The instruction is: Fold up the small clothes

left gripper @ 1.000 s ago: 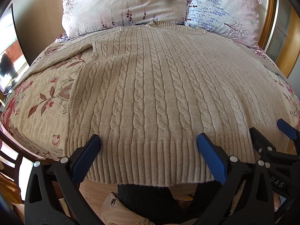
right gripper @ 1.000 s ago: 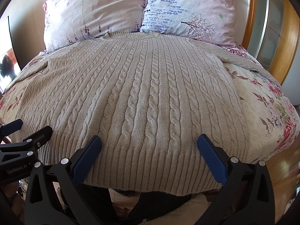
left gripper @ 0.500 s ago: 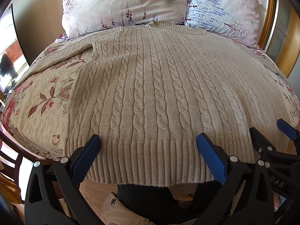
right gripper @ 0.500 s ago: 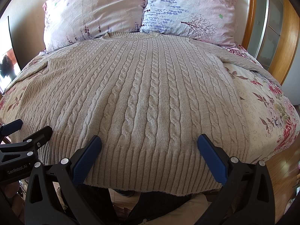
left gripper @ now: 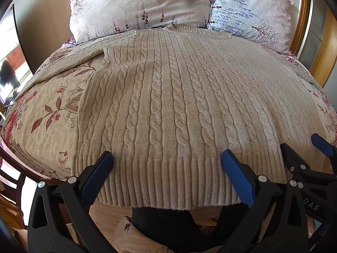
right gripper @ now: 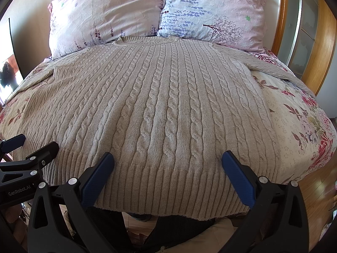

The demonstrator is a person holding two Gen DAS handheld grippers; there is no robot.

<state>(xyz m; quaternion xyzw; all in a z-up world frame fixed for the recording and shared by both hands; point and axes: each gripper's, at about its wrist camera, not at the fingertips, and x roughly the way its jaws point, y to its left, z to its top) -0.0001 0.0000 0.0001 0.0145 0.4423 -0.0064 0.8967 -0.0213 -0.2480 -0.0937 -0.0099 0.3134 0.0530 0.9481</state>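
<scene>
Along the bed's point(left gripper: 42, 109) near edge, my left gripper point(left gripper: 166, 168) and right gripper point(right gripper: 167, 166) remain spread and unmoved over the flat cable-knit sweater's point(left gripper: 179, 97) ribbed hem point(right gripper: 168, 189), so no fold has begun.

sweater point(left gripper: 179, 97): beige, cable-knit, ribbed hem
bedspread point(left gripper: 42, 113): cream, red-pink flowers and leaves
pillows above sweater: left pillow point(right gripper: 105, 14) pink, purple sprigs; right pillow point(right gripper: 212, 12) pale blue-pink, purple blossoms
gripper pads point(right gripper: 96, 181): blue, on black
</scene>
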